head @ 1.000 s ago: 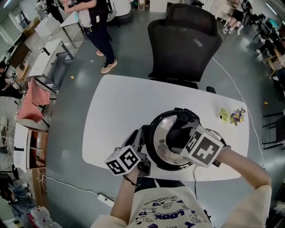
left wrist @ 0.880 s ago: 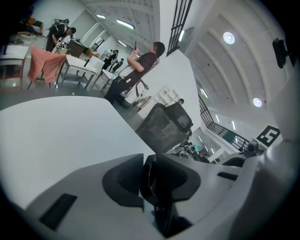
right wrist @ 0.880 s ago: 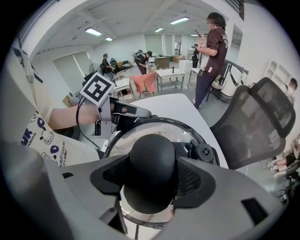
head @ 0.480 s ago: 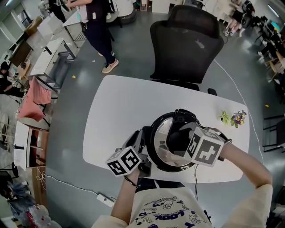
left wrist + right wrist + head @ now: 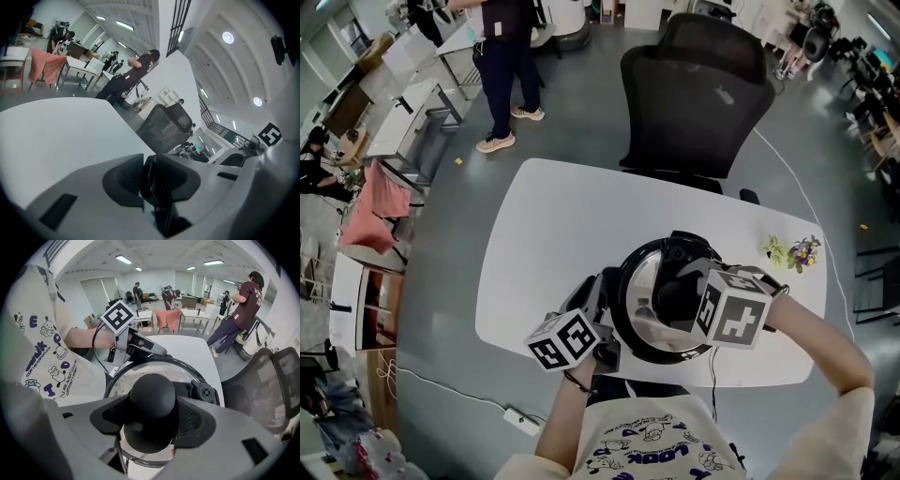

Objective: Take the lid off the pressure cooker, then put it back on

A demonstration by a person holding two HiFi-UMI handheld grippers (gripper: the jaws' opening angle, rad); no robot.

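Note:
The pressure cooker stands near the front edge of the white table. Its glass lid with a black rim rests on the pot. My right gripper comes down from above and is shut on the lid's round black knob; in the head view that gripper covers the lid's middle. My left gripper is shut on the cooker's black side handle at the pot's left, and it shows in the head view and in the right gripper view.
A black office chair stands behind the table. A small sprig of flowers lies at the table's right edge. A person stands at the back left by desks. A power strip and cable lie on the floor at the front left.
My right gripper has rolled a little about the lid knob, its marker cube turning. The left gripper has kept still. The person at the back left has stepped further left.

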